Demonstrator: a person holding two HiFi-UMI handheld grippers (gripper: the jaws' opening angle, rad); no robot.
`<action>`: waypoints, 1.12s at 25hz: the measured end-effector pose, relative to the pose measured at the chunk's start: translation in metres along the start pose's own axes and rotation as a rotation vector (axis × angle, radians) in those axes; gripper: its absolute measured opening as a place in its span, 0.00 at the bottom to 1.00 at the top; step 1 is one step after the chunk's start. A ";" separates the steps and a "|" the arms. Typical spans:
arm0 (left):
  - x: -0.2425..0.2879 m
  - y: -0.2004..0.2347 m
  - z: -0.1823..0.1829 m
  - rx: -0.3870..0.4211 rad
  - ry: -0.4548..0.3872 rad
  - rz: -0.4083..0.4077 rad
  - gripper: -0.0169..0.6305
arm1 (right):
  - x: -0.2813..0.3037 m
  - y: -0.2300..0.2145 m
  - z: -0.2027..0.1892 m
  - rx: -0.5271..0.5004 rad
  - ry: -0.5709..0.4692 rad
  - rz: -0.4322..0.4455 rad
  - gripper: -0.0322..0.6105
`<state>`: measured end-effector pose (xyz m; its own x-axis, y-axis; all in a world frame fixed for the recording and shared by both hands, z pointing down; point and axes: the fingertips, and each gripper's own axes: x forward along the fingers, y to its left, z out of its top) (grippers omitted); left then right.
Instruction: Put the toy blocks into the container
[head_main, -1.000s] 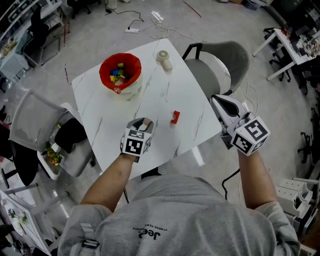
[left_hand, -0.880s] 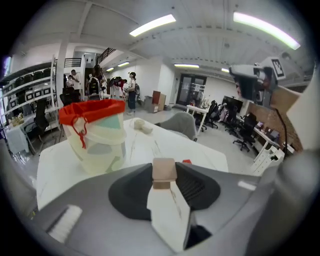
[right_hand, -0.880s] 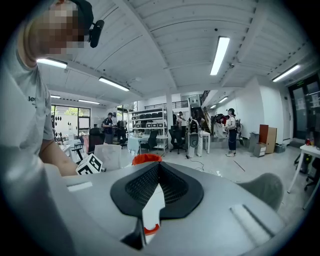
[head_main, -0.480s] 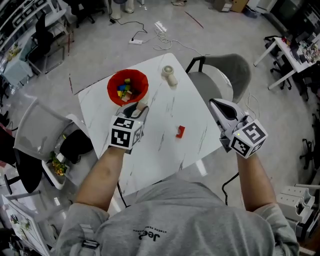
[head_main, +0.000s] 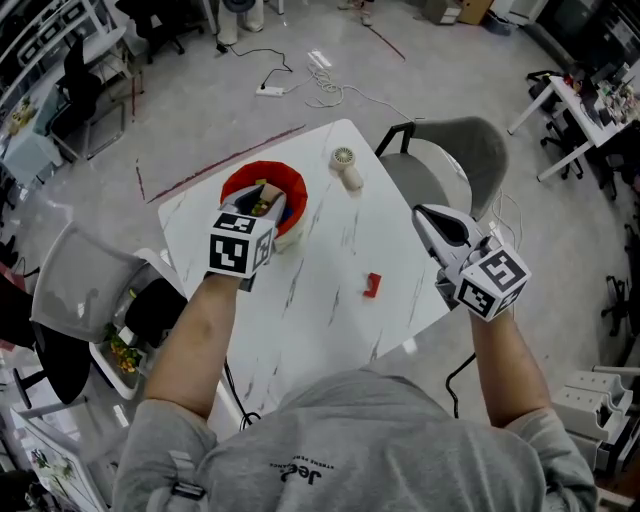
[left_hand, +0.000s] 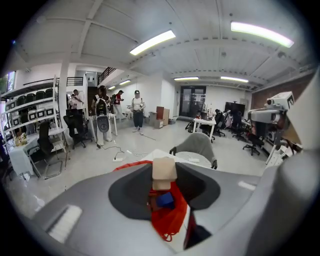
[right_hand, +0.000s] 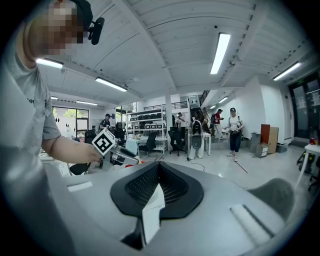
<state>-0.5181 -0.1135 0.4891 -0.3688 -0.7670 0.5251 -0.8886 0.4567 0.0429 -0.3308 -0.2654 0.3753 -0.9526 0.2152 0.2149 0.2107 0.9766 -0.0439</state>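
- Head view: The left gripper was low at the near side of the white marble-look table a second ago. Now it has gone up and across. It hangs over the round red soft container.
- Its jaws pinch a pale, smooth wooden block shaped like a small box. The block looks ready to drop in, so I think letting go is next.
- The container already has small bright blocks in it. One little red block lies on the bare table, well apart from the container. It has not moved, so it is not put away yet.
- The right gripper floats off the table's right edge, near a grey padded chair. It has only slid over a bit. A small white round gadget sits near the far corner.
- Left gripper view: The pale block stands upright between the two dark jaws. Both jaws press on its sides. Right under it is crinkly red cloth from the container, with a shiny blue block inside.
- Right gripper view: The jaws are pressed together with nothing between them. Their inner faces look like black mesh. Past them you can see the left gripper's marker cube and the person's arm.
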 end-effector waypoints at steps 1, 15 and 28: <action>0.003 0.005 -0.001 -0.002 0.003 0.001 0.33 | 0.005 0.000 -0.001 0.002 0.005 0.000 0.05; 0.017 0.018 0.008 -0.037 -0.071 -0.076 0.54 | 0.040 0.002 -0.010 0.020 0.029 -0.005 0.05; 0.031 -0.176 -0.044 0.072 0.004 -0.422 0.54 | -0.024 -0.019 -0.028 0.055 0.020 -0.094 0.05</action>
<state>-0.3614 -0.1976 0.5355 0.0321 -0.8782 0.4773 -0.9782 0.0706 0.1955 -0.3061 -0.2891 0.3989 -0.9629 0.1233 0.2400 0.1080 0.9913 -0.0759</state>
